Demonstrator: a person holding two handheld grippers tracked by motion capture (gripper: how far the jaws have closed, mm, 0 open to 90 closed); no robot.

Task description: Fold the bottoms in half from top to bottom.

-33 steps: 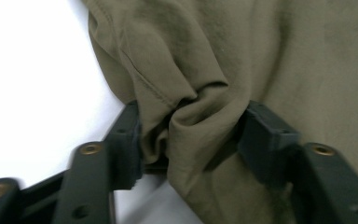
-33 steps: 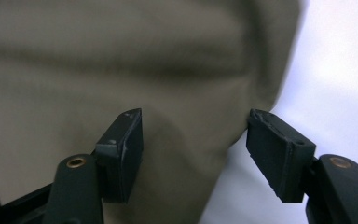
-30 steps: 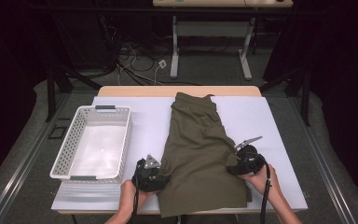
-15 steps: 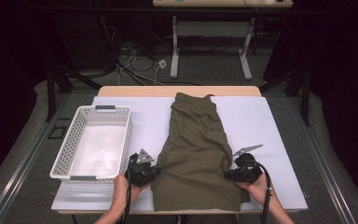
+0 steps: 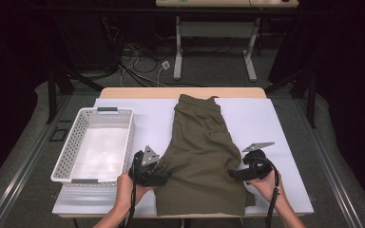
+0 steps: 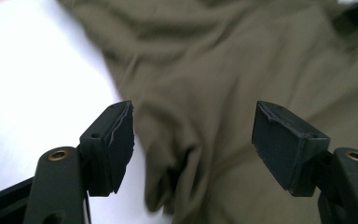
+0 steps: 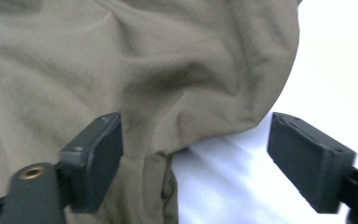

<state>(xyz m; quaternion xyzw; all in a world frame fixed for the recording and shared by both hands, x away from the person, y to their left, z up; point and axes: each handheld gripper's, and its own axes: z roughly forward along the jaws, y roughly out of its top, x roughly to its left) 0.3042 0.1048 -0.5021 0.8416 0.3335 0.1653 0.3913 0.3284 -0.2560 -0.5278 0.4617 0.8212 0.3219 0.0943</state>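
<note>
An olive-green garment (image 5: 200, 152) lies lengthwise on the white sheet (image 5: 261, 118), narrow end away from me. My left gripper (image 5: 161, 176) is at its left edge. In the left gripper view the jaws (image 6: 193, 140) stand open, having just been opening. The puckered cloth edge (image 6: 177, 182) lies between them, with no pad touching it. My right gripper (image 5: 234, 175) is at the garment's right edge. It too has just been opening, and its jaws (image 7: 196, 154) stand wide apart over a fold of the cloth (image 7: 182, 116) and bare sheet.
A white slatted basket (image 5: 128, 137) stands on the sheet to the left of the garment, close to my left hand. The wooden tabletop (image 5: 138, 92) shows beyond the sheet. Farther off stand a white-legged table (image 5: 177, 52) and floor cables (image 5: 138, 61).
Both hands shifted slightly toward me half a second ago and have since come back forward a little. The left gripper sits a bit higher. The garment's side edges now look puckered by the jaws.
</note>
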